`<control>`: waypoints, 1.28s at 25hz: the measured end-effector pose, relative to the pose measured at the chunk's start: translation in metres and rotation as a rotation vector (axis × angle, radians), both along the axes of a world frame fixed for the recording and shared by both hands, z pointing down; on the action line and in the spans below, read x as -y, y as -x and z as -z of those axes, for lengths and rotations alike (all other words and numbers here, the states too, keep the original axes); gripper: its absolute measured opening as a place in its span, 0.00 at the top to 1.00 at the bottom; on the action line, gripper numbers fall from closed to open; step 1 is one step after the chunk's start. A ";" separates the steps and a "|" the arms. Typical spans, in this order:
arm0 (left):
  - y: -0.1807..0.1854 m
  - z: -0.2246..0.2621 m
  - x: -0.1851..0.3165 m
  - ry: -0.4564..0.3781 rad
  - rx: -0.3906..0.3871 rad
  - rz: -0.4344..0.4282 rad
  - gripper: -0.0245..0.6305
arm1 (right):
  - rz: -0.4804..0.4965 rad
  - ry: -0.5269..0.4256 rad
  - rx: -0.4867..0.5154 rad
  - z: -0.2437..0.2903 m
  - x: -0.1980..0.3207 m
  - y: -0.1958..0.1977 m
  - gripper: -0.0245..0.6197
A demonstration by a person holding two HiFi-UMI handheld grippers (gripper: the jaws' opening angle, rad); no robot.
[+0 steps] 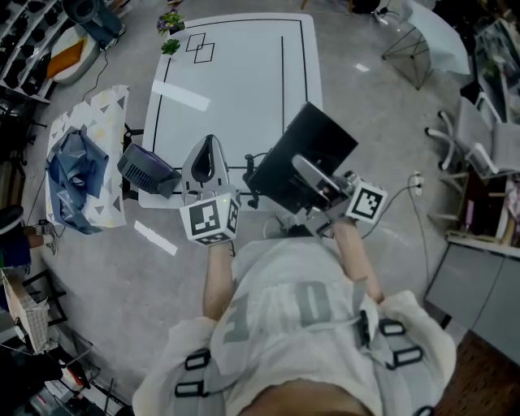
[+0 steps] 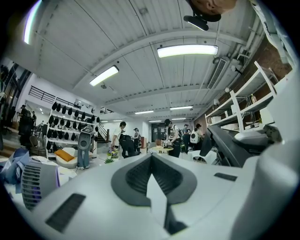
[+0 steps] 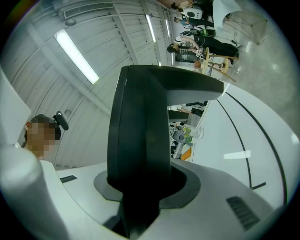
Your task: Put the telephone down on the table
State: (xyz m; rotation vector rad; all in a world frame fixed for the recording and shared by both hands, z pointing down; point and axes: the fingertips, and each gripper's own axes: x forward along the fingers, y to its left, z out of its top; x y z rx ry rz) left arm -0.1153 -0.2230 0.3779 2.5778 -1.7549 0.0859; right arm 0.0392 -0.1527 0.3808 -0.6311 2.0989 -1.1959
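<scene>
The black telephone (image 1: 302,154) is a flat dark slab held above the near right edge of the white table (image 1: 236,89). My right gripper (image 1: 313,180) is shut on its lower end. In the right gripper view the telephone (image 3: 140,136) stands up out of the jaws and hides most of what lies ahead. My left gripper (image 1: 209,150) hangs over the table's near edge, just left of the telephone and apart from it. Its jaws are shut with nothing between them. The left gripper (image 2: 152,171) points up towards the ceiling in its own view.
A dark purple vented device (image 1: 146,169) sits at the table's near left corner, beside my left gripper. A side table with a blue cloth (image 1: 75,166) stands further left. Two small plants (image 1: 171,24) are at the far left edge. Chairs (image 1: 475,138) and shelving stand to the right.
</scene>
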 end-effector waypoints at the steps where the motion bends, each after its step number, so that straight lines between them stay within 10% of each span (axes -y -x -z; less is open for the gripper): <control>1: 0.000 0.000 0.000 0.001 0.002 0.001 0.95 | 0.001 0.005 -0.002 -0.001 0.002 0.000 0.73; 32: 0.022 -0.024 0.023 0.070 0.034 0.100 0.95 | 0.110 0.191 -0.079 -0.087 0.133 0.032 0.73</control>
